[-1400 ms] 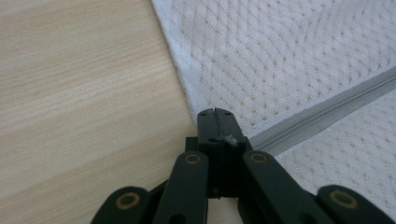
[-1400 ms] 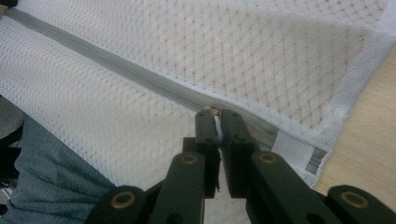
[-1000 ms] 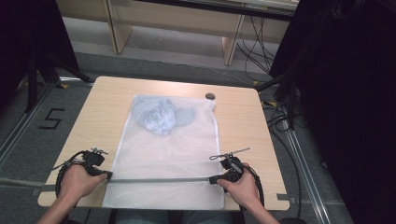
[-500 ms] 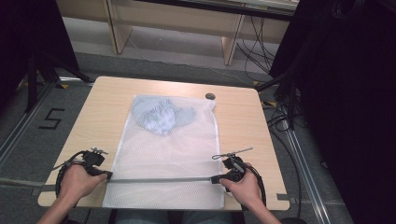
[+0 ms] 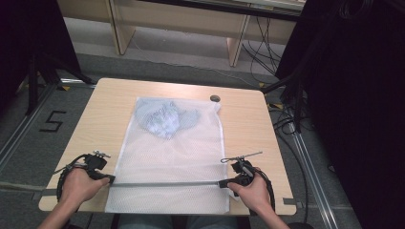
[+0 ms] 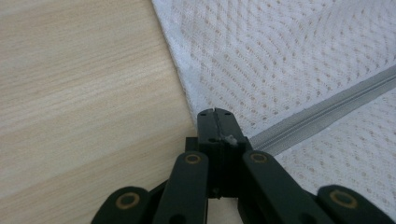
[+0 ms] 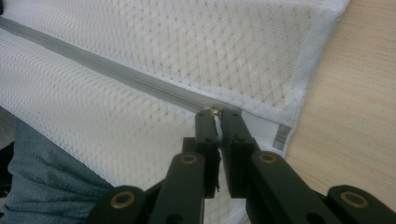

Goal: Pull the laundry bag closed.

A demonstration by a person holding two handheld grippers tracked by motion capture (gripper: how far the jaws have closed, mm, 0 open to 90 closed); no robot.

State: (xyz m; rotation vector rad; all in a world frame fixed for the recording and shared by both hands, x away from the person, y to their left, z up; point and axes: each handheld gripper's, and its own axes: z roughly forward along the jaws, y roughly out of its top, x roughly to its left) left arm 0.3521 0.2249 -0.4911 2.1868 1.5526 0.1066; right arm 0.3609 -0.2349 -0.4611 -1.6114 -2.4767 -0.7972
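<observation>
Zipping shut the mesh laundry bag lying along the table's near edge: my left gripper pinches its left zipper end, my right gripper clamps the zipper pull at the right end, so next I judge both release.

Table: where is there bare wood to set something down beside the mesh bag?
Two free strips of table: one left of the mesh bag, one on its right, up to the table edges. The far strip is narrow, with a small dark disc. The near corners are crowded by the left gripper and right gripper.
</observation>
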